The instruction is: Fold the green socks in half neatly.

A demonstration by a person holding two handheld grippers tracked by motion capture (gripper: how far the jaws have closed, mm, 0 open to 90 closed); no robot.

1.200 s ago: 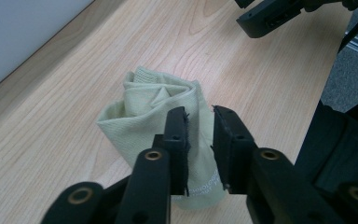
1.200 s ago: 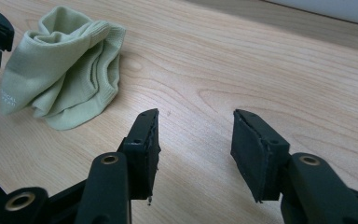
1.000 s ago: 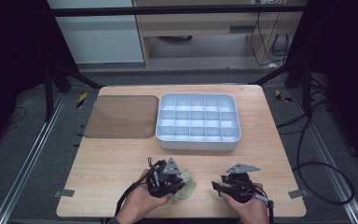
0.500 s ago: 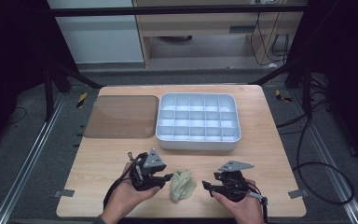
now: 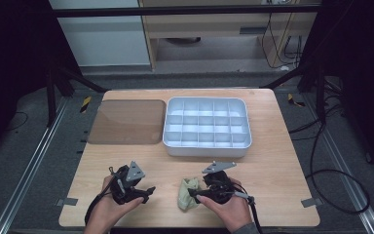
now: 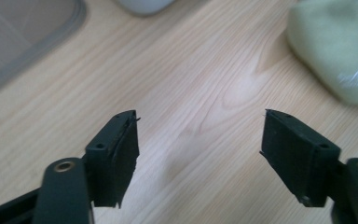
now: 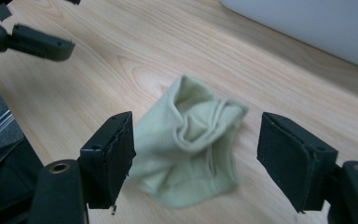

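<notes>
Nearest the person, the left gripper (image 5: 148, 189) hangs over bare wood, its jaws spread with nothing between them; they have just been opening. Just beside it, the right gripper (image 5: 192, 194) points at the pale green cloth (image 5: 188, 193), its jaws also released after just opening. In the right gripper view the cloth (image 7: 191, 149) lies ahead of the pads, loosely folded into a small bundle on the table (image 5: 272, 170), with no pad pressing on it. Farther off stands the white compartment tray (image 5: 207, 127), every cell empty, with the brown tinted lid (image 5: 127, 122) lying flat to its left. By the look of it, the folding is done and the cloth is let go; carrying it to the tray appears to remain.
</notes>
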